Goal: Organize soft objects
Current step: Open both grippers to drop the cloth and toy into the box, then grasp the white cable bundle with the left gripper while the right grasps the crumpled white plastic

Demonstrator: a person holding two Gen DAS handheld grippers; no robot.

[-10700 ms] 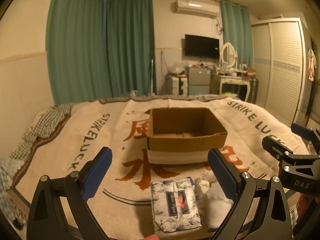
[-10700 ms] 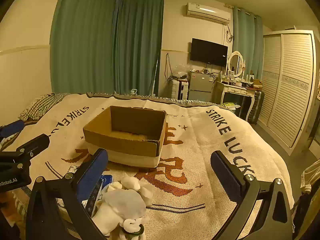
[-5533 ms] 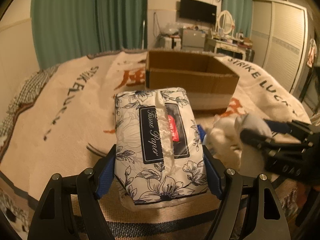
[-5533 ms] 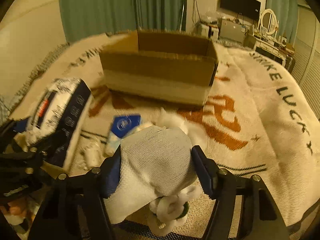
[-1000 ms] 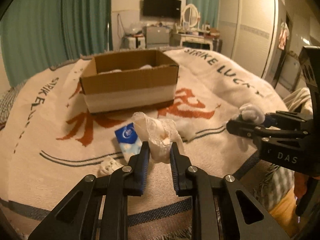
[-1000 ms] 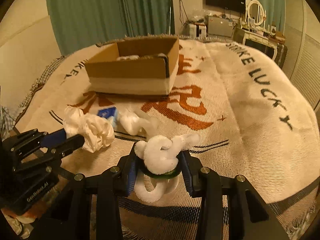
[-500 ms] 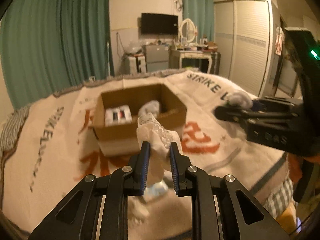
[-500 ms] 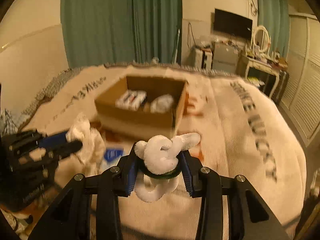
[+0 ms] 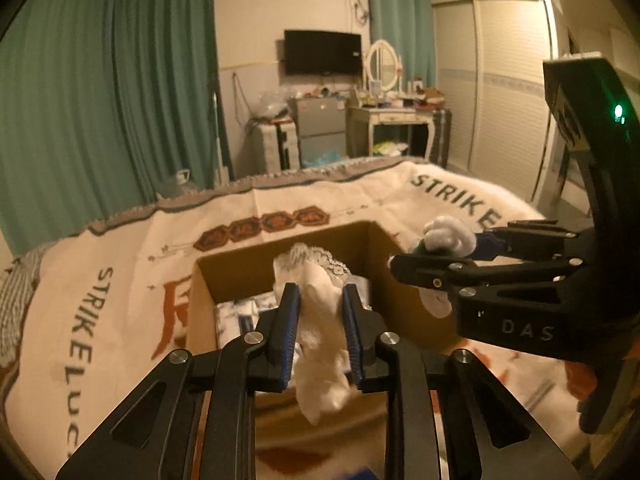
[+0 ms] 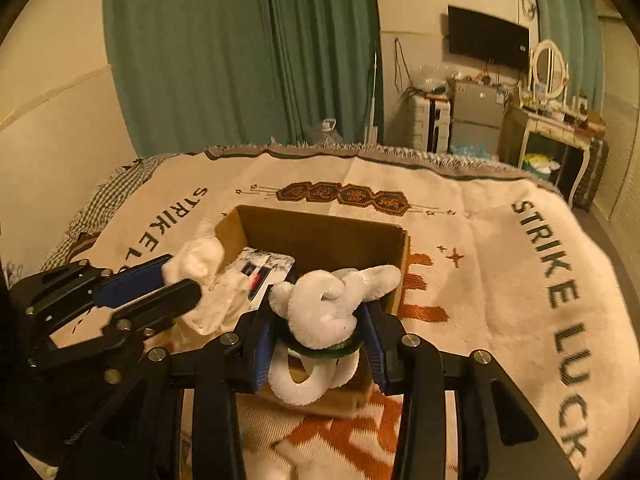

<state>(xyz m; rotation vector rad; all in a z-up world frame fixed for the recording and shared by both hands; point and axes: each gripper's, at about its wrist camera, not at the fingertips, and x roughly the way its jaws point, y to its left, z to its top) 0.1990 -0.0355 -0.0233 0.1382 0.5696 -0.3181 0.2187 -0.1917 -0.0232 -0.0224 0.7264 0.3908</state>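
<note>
Blanket-covered bed (image 10: 500, 240), left tool (image 9: 318, 300) pinching white cloth (image 9: 320, 344), right tool (image 10: 320, 324) clamping plush toy (image 10: 324, 304) over cardboard box (image 10: 320, 236)

Dim warm indoor light, fisheye-warped dark corners, soft blur

- A white cloth with a lace edge (image 9: 320, 320) hung crumpled between the left gripper's (image 9: 319, 302) closed fingers, lace end up, loose end drooping below, over the near part of the box.
- A white plush toy with a dark green band (image 10: 332, 308) sat clamped in the right gripper (image 10: 320, 320), long ears pointing right, looped limbs dangling beneath, at the box's near right wall.
- The open cardboard box (image 10: 320, 236) rested on the blanket.
- A floral tissue pack (image 10: 260, 268) lay flat inside the box, on its left side.
</note>
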